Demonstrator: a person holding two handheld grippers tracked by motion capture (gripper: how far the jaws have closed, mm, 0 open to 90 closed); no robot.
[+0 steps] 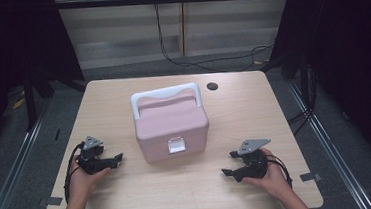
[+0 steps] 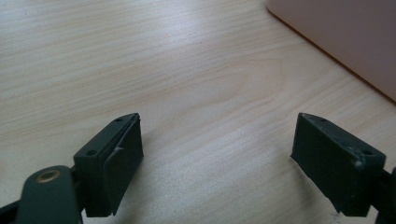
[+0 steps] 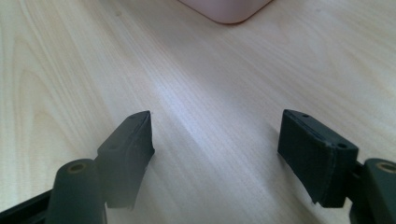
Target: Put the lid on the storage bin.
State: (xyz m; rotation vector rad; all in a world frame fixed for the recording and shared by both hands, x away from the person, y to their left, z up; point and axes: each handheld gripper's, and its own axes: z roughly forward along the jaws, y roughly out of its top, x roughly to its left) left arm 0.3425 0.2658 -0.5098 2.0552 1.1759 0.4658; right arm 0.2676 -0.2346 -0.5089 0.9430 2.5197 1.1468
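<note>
No text, label, brand, number or sign can be read anywhere. The pink box at the middle of the tabletop carries a small white latch on its 6 o'clock face, and that latch is blank at this size.

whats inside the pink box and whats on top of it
The pink box sits shut, its white latch at the front, so whatever it holds is hidden. On top, the only thing is its own white handle, folded toward the far side of the lid.
</note>
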